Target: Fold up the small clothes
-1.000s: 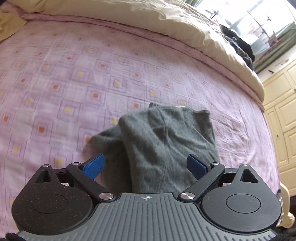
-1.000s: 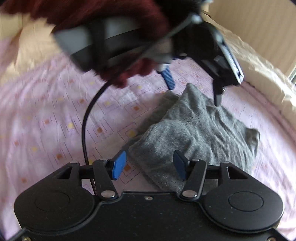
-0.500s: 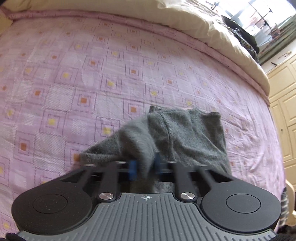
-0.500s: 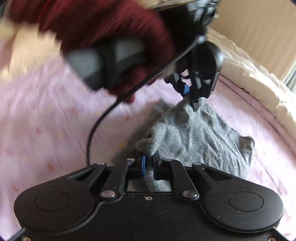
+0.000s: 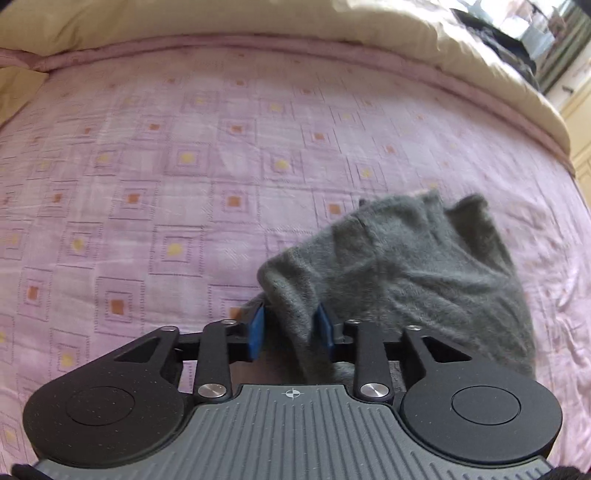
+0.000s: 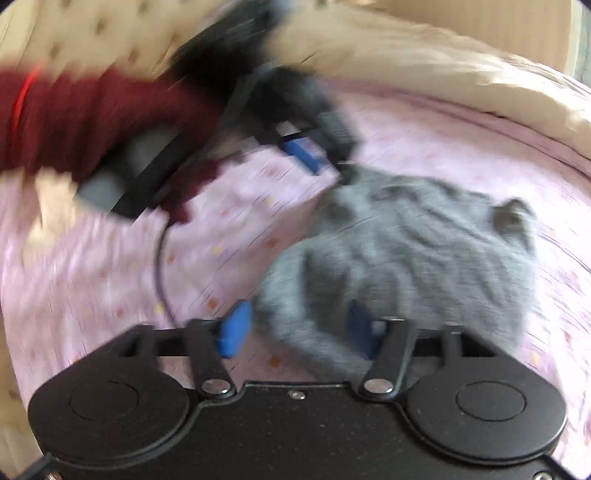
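**Grey garment on bed, both jaws letting go**

While my left gripper point(image 5: 291, 332) points steeply down at the grey garment point(image 5: 417, 273), its jaws are opening, narrow as yet, with a raised fold of the knit between the blue pads point(image 5: 256, 334); whether the pads touch the fold I cannot tell. The garment lies bunched on the pink patterned bedspread point(image 5: 184, 177), its far hem turned up. A cream duvet point(image 5: 258, 18) lies beyond the garment, past the bedspread's edge.

My right gripper point(image 6: 295, 330) is at the garment's near edge, jaws opening and already wide; cloth lies between them, pads clear of it. This view is heavily blurred. A dark red sleeve point(image 6: 74, 122) shows beyond the garment, behind my left gripper.
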`<state>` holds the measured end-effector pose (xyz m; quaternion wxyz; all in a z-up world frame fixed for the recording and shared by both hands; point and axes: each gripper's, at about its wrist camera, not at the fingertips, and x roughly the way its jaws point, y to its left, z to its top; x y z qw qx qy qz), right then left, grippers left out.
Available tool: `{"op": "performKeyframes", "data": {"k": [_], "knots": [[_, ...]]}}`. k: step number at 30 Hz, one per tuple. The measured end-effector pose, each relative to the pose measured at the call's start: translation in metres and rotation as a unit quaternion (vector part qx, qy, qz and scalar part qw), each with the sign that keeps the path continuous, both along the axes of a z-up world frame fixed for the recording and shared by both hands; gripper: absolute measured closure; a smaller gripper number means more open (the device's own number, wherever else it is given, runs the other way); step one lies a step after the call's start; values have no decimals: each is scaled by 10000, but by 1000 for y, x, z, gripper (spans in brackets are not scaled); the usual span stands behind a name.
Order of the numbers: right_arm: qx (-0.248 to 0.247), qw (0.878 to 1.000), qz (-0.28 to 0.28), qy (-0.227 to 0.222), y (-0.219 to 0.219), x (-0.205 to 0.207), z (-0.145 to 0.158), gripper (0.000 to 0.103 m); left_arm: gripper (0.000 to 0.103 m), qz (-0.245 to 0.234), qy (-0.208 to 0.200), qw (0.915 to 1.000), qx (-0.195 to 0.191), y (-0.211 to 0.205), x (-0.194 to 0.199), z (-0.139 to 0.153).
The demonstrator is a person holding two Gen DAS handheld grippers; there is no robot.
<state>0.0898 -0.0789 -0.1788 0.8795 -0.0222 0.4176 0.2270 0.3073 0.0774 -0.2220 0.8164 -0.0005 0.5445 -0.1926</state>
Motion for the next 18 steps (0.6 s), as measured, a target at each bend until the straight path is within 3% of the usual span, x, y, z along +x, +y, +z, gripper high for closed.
{"op": "performKeyframes", "data": {"k": [5, 9, 13, 18], "knots": [[-9, 9942, -1069, 77, -56, 8, 7, 26, 59, -23, -709, 9974, -148, 4, -29, 41], [-91, 9831, -1816, 237, -98, 21, 1, 26, 34, -239, -897, 9943, -525, -14, -54, 58], [-103, 9746, -2219, 286, -124, 30, -3, 25, 34, -445, -688, 9936, -772, -39, -74, 46], [-42, 9770, -2127, 142, -130, 49, 1, 25, 34, -519, -414, 9967, -473, -51, -94, 8]]}}
